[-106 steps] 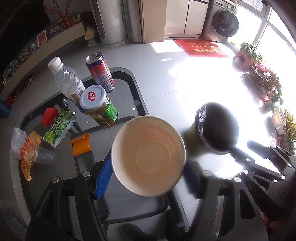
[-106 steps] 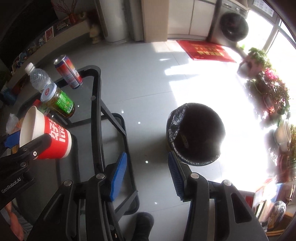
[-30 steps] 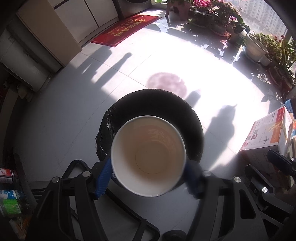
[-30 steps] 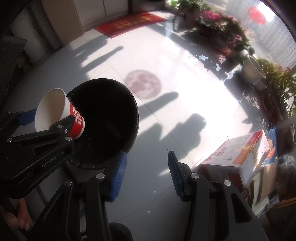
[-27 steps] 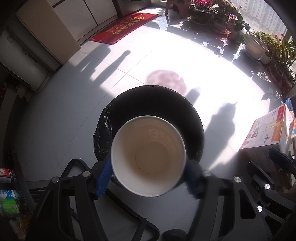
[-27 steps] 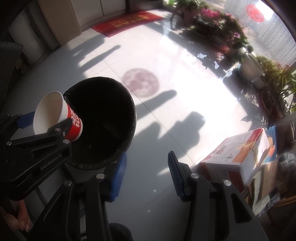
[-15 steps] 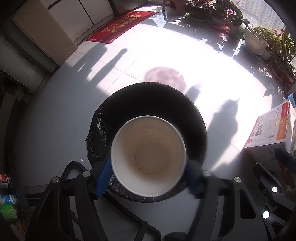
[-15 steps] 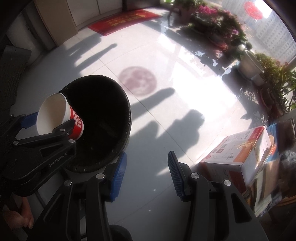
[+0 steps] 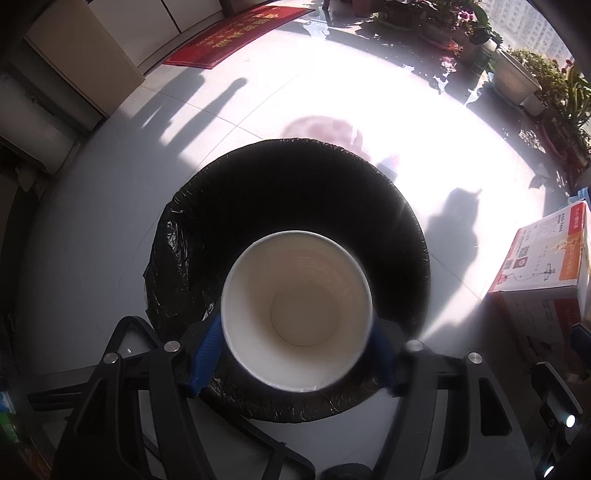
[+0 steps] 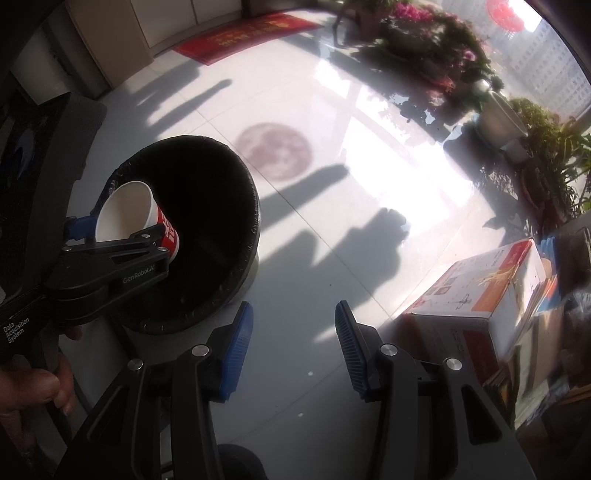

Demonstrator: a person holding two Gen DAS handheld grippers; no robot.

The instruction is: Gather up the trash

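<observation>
A paper cup (image 9: 295, 317), white inside and red with white letters outside, is clamped between the blue pads of my left gripper (image 9: 295, 350), mouth toward the camera. Directly below it gapes a round bin (image 9: 258, 206) lined with a black bag. In the right wrist view the cup (image 10: 129, 210) hangs just over the near-left rim of the bin (image 10: 221, 206), held by the left gripper (image 10: 122, 236). My right gripper (image 10: 293, 343) stands open over bare floor to the right of the bin, with nothing between its fingers.
A red and white cardboard box (image 10: 491, 291) lies on the floor at the right, with more clutter behind it. Potted plants (image 10: 436, 44) line the sunlit window side. A red doormat (image 9: 236, 33) lies by the cabinets at the back. A hand (image 10: 33, 387) grips the left tool.
The left gripper has sunk with the cup toward the bin, whose mouth now looms larger and more centred under the cup. The right gripper has barely shifted.
</observation>
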